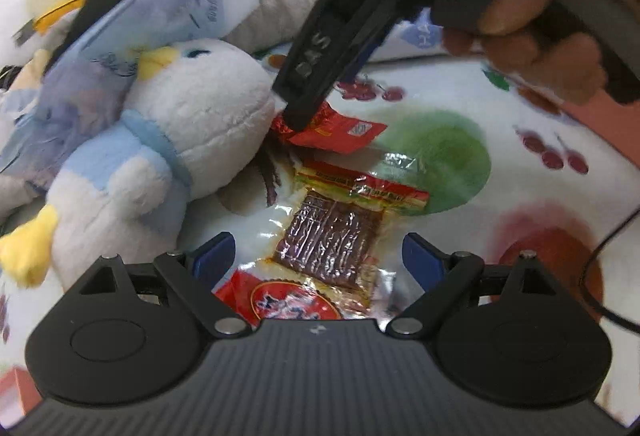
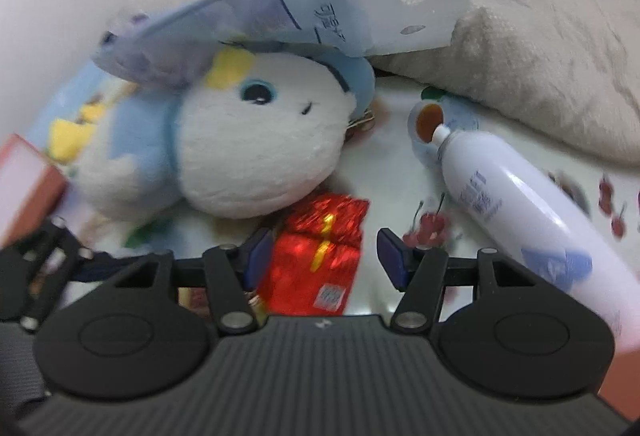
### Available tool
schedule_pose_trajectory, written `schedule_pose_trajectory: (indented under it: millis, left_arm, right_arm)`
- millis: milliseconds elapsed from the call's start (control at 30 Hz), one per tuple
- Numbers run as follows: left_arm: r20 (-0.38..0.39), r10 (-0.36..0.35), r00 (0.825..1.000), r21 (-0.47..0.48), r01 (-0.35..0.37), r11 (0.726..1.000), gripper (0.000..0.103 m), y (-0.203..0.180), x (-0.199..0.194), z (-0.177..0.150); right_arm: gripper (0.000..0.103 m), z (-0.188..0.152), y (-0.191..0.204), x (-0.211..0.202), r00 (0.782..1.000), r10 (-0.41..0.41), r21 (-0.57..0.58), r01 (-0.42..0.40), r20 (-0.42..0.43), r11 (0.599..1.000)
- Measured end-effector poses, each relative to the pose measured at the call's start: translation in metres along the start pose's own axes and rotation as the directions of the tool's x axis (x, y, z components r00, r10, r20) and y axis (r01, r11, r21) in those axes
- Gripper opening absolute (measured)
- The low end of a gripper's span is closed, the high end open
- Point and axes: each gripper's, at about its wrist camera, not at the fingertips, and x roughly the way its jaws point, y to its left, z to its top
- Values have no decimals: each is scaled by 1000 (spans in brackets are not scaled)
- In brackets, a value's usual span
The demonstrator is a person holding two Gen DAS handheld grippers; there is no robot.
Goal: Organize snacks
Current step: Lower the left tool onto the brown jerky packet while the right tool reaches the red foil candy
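Two grippers are seen over a fruit-printed sheet (image 1: 460,108) on which plush toys and snacks are scattered. A grey plush (image 2: 540,76) is laid along the far side, and a white-and-blue penguin plush (image 1: 172,140) is lodged beside the snacks, with a pale blue pouch (image 1: 160,8) resting on top of it. A white spray bottle (image 2: 500,192) is laid on its side, right of the penguin in the right wrist view. The left gripper (image 1: 318,256) is held wide, with nothing pressed between its pads; a clear packet of brown dried snack (image 1: 332,236) is seen lying between the fingers, partly over a red round-labelled packet (image 1: 280,300). The right gripper (image 2: 318,256) is spread about halfway, and a red foil packet (image 2: 320,256) is framed between its fingers, touching the penguin's head; whether the pads touch it cannot be told.
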Motion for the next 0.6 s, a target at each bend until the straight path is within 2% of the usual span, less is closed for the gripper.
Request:
schedule_pose_trajectory:
  millis: [133, 200, 300, 400, 433, 600]
  left_arm:
    - [-2, -26, 1000, 55, 26, 998, 96, 3, 13, 1]
    - [-2, -41, 999, 52, 41, 998, 98, 5, 17, 2]
    - [-23, -76, 997, 11, 76, 997, 98, 12, 23, 4]
    - [-51, -138, 989, -95, 133, 987, 98, 27, 31, 3]
    - [-49, -146, 988, -100, 141, 985, 98, 28, 31, 3]
    - [-48, -132, 990, -105, 126, 986, 93, 24, 29, 2]
  right_arm:
    - [60, 6, -8, 17, 1000, 0, 51, 1, -12, 999]
    - [60, 8, -10, 23, 1000, 12, 64, -11, -19, 998]
    - [59, 9, -6, 25, 1000, 14, 31, -13, -17, 999]
    - [58, 11, -2, 28, 999, 18, 15, -17, -29, 1000]
    - [58, 12, 0, 28, 999, 19, 9, -18, -34, 1000]
    - [45, 15, 6, 27, 998, 36, -9, -36, -57, 999]
